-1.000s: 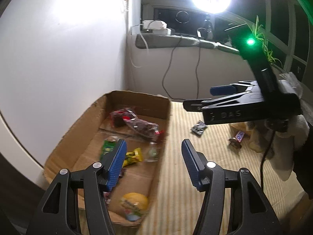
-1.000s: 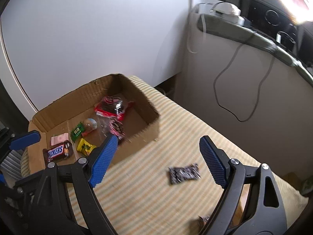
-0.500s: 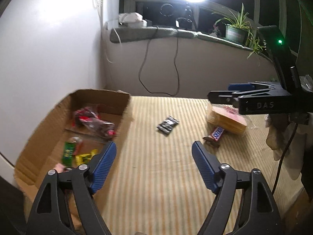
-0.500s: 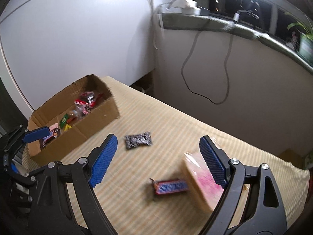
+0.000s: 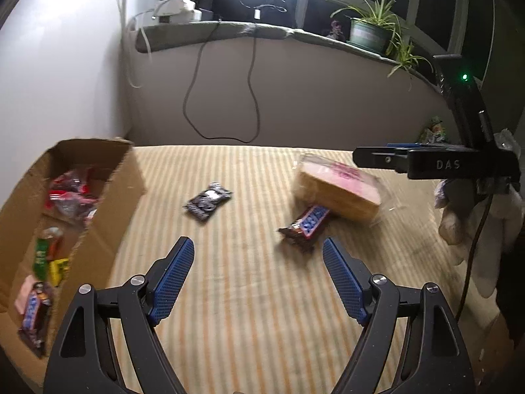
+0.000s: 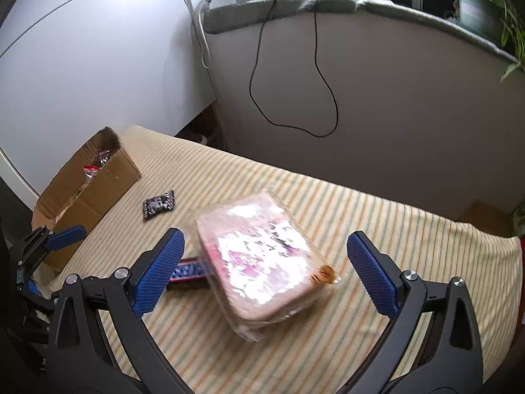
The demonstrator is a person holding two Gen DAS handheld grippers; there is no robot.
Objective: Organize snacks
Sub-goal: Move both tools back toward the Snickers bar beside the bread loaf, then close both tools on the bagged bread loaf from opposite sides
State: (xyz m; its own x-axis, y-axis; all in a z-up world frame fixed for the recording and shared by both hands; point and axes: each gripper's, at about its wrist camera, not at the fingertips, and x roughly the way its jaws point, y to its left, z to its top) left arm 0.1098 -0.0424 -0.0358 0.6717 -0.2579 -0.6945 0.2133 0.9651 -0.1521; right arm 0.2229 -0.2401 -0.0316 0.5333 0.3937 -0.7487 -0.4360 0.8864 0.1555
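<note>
- Left wrist view: left gripper (image 5: 257,279) spread wide, nothing between its jaws, above bare striped cloth (image 5: 249,312). Snickers bar (image 5: 306,223) ahead and slightly right, long axis slanting away to the right, its far end against the wrapped bread pack (image 5: 338,190). Dark small packet (image 5: 207,201) ahead-left, apart. Cardboard box (image 5: 108,216) at far left already holds several snacks. Right gripper (image 5: 426,164) enters from the right, above the bread.
- Right wrist view: right gripper (image 6: 264,271) jaws opening, pads clear of everything; bread pack (image 6: 262,262) lies directly between and below them, long axis diagonal to the jaw line. Snickers bar (image 6: 187,272) just beside the left pad. Box (image 6: 95,184) well away left.
- Judgement: right hand nearest the bread; left nearer the Snickers.
</note>
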